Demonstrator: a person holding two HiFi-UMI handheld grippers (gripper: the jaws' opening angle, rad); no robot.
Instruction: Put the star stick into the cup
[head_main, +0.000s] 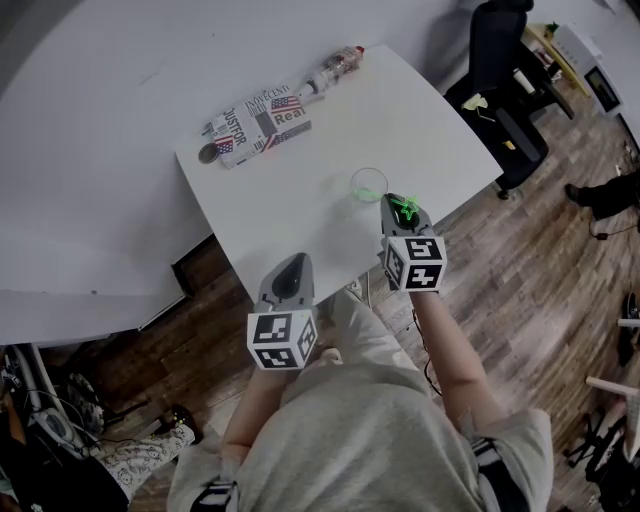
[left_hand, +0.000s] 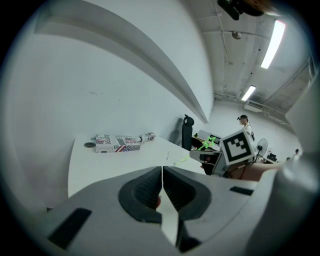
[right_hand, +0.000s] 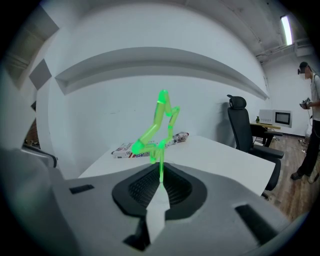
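While my right gripper (right_hand: 161, 176) pinches the thin stem of the bright green plastic star stick (right_hand: 159, 122), the star head stands up just beyond the jaw tips. In the head view I see the stick just right of the clear round plastic cup (head_main: 368, 185), outside its rim. That cup stands upright on the white table (head_main: 300, 190). My left gripper (head_main: 296, 262) is closed on nothing at the table's near edge.
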